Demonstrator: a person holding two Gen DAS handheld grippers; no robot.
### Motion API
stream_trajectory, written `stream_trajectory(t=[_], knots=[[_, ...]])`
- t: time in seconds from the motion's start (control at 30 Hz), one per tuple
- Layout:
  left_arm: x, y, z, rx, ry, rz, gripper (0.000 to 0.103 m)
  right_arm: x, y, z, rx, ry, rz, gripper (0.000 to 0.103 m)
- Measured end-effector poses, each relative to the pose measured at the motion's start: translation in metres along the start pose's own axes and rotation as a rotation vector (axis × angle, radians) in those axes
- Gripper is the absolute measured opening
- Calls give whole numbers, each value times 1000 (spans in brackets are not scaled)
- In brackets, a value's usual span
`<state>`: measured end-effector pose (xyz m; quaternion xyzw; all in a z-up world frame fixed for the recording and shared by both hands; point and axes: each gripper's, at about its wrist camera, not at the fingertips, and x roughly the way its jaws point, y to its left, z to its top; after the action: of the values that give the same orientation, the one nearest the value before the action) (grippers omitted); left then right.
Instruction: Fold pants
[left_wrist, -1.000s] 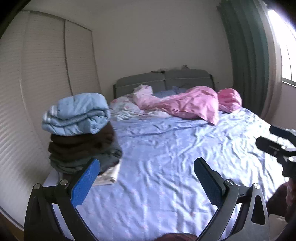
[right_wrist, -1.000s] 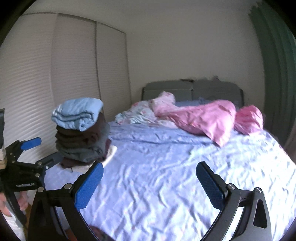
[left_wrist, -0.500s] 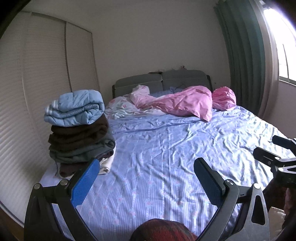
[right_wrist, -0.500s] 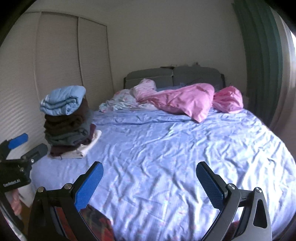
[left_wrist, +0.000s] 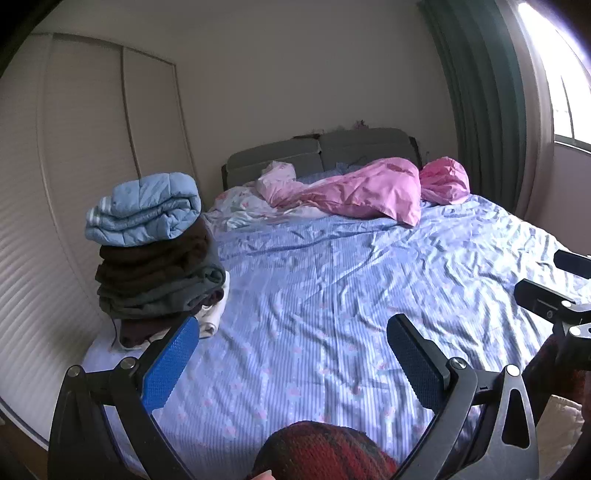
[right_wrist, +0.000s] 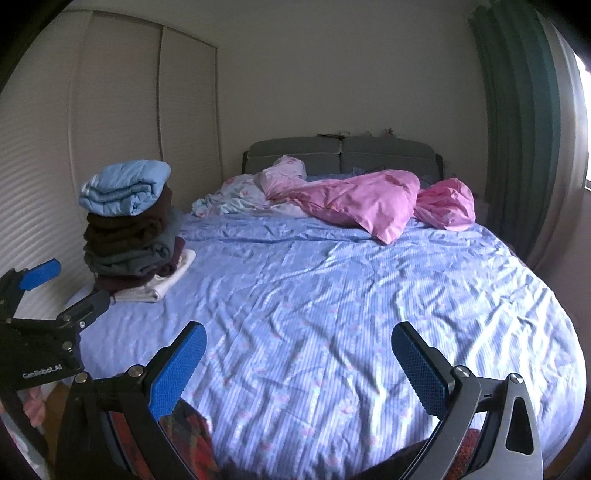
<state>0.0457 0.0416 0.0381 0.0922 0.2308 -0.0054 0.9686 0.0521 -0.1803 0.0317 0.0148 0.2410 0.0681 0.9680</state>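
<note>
A red and dark plaid garment (left_wrist: 321, 452) lies bunched at the near edge of the bed, below my left gripper (left_wrist: 291, 360), which is open and empty. The same plaid cloth (right_wrist: 184, 439) shows under my right gripper (right_wrist: 295, 363), also open and empty. Both grippers hover over the near end of the blue striped bed sheet (left_wrist: 332, 295). The right gripper shows at the right edge of the left wrist view (left_wrist: 554, 291); the left gripper shows at the left edge of the right wrist view (right_wrist: 55, 295).
A tall stack of folded clothes (left_wrist: 155, 254) (right_wrist: 129, 229) with a light blue quilted piece on top stands at the bed's left side. Pink bedding (right_wrist: 369, 206) and a grey headboard (right_wrist: 340, 151) are at the far end. A wardrobe is left, green curtain right.
Both grippers have pulled back from the bed. The folded stack now looks farther off, and the plaid cloth has come into view at the bottom of both views.
</note>
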Motion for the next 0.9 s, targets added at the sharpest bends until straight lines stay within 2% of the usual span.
stream_trajectory(t=[0.9], knots=[[5, 7, -1, 0, 17, -24, 103, 8, -2, -4, 11, 29, 10, 102]])
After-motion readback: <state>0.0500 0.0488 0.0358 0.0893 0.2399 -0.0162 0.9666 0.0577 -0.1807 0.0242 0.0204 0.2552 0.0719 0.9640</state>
